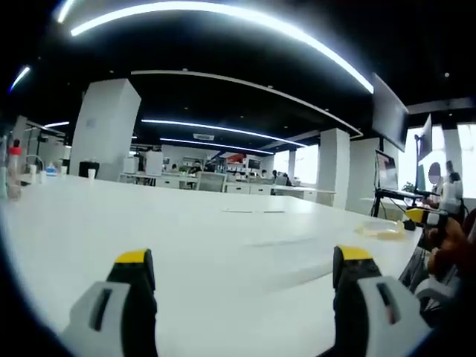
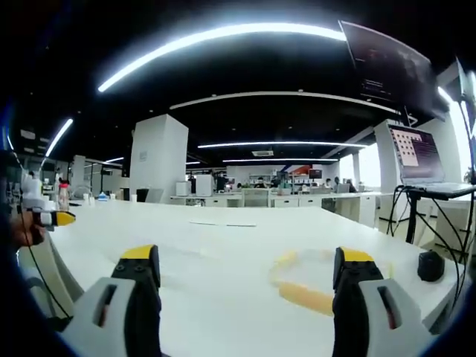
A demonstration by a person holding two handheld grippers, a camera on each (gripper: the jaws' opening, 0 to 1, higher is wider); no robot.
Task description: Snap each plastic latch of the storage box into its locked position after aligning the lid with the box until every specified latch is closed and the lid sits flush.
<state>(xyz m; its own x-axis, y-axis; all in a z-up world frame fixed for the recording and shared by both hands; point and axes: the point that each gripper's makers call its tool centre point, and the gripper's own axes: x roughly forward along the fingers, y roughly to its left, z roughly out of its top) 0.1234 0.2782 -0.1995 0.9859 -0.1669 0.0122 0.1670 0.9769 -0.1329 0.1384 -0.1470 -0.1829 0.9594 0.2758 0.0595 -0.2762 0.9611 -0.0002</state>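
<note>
My left gripper (image 1: 245, 256) is open, its yellow-tipped jaws wide apart over the bare white table (image 1: 186, 223) with nothing between them. My right gripper (image 2: 245, 256) is open too, low over the same table (image 2: 208, 253). A pale yellow, translucent ring-shaped thing (image 2: 301, 286) lies flat on the table just ahead of the right jaw; I cannot tell what it is. In the left gripper view it lies small at the far right (image 1: 381, 230). There the right gripper (image 1: 420, 217) comes in from the right edge, held in a hand.
A laptop (image 2: 420, 156) stands on a raised stand at the right, with cables and a small black object (image 2: 430, 265) below it. Bottles (image 1: 15, 167) stand at the table's far left. The left gripper (image 2: 56, 218) shows at the left edge. Desks and white pillars lie beyond.
</note>
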